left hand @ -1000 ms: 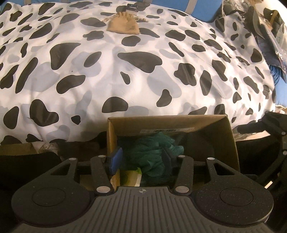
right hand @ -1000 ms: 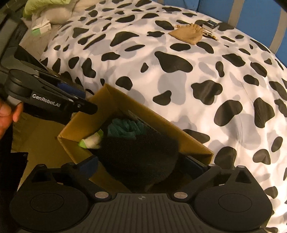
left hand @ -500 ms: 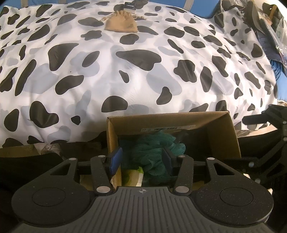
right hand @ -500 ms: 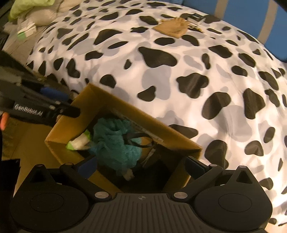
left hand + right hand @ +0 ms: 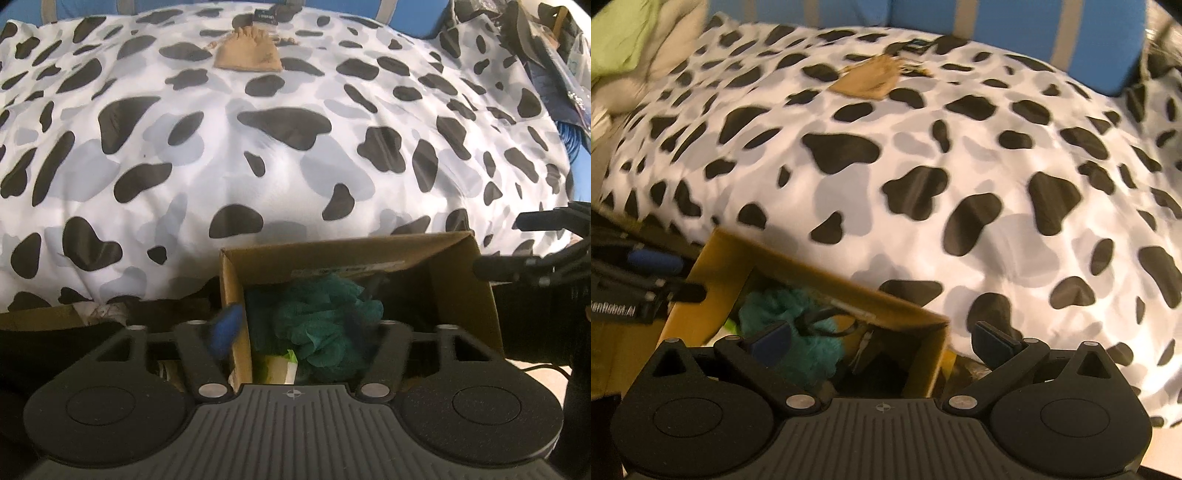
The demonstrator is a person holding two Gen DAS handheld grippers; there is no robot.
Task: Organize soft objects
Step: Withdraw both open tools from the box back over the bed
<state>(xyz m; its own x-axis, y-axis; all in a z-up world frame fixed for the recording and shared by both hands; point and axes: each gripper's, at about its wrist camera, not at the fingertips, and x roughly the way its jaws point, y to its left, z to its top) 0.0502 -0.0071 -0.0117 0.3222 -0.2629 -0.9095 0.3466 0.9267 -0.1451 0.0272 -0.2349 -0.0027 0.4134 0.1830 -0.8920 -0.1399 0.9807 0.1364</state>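
Note:
A brown cardboard box (image 5: 458, 291) stands against the front of the cow-print bed; it also shows in the right wrist view (image 5: 827, 284). Inside lie a teal fluffy item (image 5: 325, 317) (image 5: 798, 336), a green-and-white item (image 5: 280, 369) and a dark item (image 5: 875, 373). A tan drawstring pouch (image 5: 248, 55) (image 5: 866, 79) lies far back on the bed. My left gripper (image 5: 303, 328) is open over the box, its left finger outside the wall. My right gripper (image 5: 882, 341) is open and empty above the box's right corner.
The cow-print duvet (image 5: 288, 155) fills most of both views. A small dark box (image 5: 914, 46) lies behind the pouch. Clutter and blue cables (image 5: 569, 133) sit at the bed's right edge. A green pillow (image 5: 624, 33) lies far left.
My right gripper let the dark item fall into the box, then rose and swung right, away from the box. My left gripper opened wider over the teal item.

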